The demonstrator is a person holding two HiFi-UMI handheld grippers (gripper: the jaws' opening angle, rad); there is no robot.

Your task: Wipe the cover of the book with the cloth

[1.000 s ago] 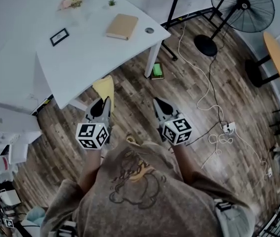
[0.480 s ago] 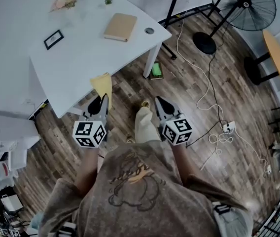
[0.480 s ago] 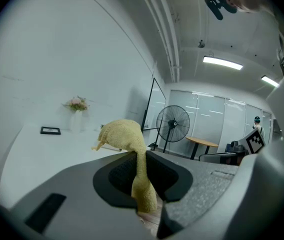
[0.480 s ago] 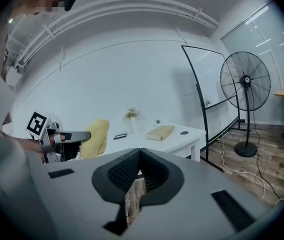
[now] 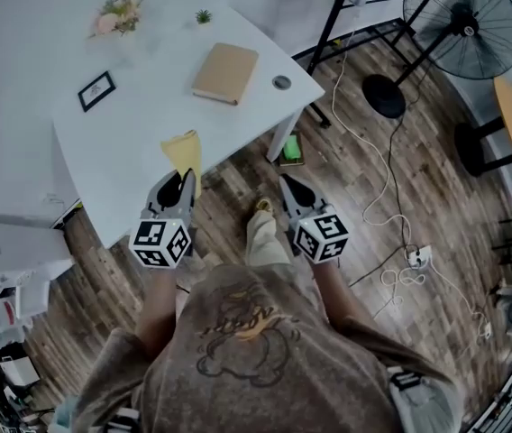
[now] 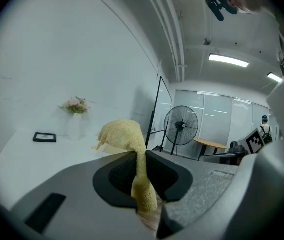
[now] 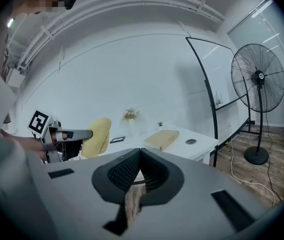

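My left tool (image 5: 182,177) is pinching the yellow cloth (image 5: 184,152), which is standing up above the jaw tips at the near edge of the white table (image 5: 139,120). My right tool (image 5: 288,185) is gripping nothing, its jaws pressed together, and is hovering over the wooden floor (image 5: 346,206) beside the table. The book (image 5: 225,72) is lying closed on the table's far part, well apart from both tools, with bare tabletop lying between. A picture frame (image 5: 96,90), flowers (image 5: 116,14) and a round grommet (image 5: 281,82) are sitting around it. The right gripper view is showing the book and the cloth together; the left gripper view is showing the frame, flowers and fan (image 6: 181,126), not the book.
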